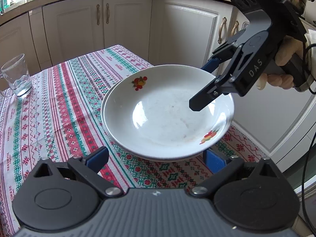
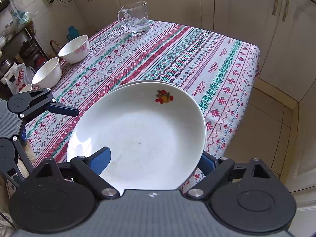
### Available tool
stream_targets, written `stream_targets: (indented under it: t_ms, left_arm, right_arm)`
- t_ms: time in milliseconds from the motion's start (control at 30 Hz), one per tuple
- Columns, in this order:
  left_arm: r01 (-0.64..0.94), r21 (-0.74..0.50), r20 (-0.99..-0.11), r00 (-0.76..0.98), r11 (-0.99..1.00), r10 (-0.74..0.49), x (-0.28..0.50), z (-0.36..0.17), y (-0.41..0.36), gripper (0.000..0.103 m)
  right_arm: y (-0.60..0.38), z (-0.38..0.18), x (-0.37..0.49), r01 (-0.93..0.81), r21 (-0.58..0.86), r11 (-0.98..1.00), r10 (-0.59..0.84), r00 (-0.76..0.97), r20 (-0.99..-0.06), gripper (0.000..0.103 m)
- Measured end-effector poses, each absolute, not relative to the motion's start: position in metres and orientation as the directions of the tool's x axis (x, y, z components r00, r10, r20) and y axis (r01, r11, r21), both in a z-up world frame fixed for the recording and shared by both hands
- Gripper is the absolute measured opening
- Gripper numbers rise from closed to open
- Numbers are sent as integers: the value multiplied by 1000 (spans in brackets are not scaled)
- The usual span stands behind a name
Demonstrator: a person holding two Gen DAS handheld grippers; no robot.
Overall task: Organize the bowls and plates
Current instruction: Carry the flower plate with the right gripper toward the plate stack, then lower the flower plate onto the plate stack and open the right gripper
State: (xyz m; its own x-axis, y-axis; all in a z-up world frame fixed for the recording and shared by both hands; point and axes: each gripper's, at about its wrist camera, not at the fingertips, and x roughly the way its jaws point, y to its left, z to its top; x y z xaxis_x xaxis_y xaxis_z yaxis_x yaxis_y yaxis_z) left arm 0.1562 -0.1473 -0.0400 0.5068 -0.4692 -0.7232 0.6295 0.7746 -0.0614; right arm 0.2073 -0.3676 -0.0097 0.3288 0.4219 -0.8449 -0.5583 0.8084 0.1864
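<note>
Plates [image 2: 138, 134]: 2 stacked | bowls [image 2: 75, 48]: 2, third partly seen | mug [image 2: 136, 17]: 1 | both hand-held grippers wide, gripping nothing

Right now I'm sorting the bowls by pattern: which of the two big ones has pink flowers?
The farther bowl, the one nearer the glass mug, has pink flowers on its side. The closer bowl looks plain white.

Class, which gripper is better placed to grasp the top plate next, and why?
Right: the right gripper straddles the top plate at its rim with open fingers; the left gripper is open beside it.
</note>
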Motion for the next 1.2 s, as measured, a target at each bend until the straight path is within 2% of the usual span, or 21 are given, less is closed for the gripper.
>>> stream_targets:
  t_ms: [433, 633, 800, 1200]
  left_arm:
    - [626, -61, -726, 507, 778, -465, 159, -42, -147, 101]
    - [630, -40, -691, 543, 776, -477, 152, -35, -141, 101]
    - [631, -45, -660, 563, 774, -498, 145, -27, -133, 101]
    - [605, 39, -561, 672, 795, -484, 104, 5, -97, 102]
  right_arm:
    - [-370, -17, 193, -541, 149, 828, 375, 337, -863, 97]
    - [-369, -14, 180, -534, 127, 836, 373, 382, -845, 97]
    - [-359, -5, 161, -514, 70, 855, 347, 468, -813, 102]
    - [-301, 19, 102, -502, -52, 863, 336, 647, -684, 103]
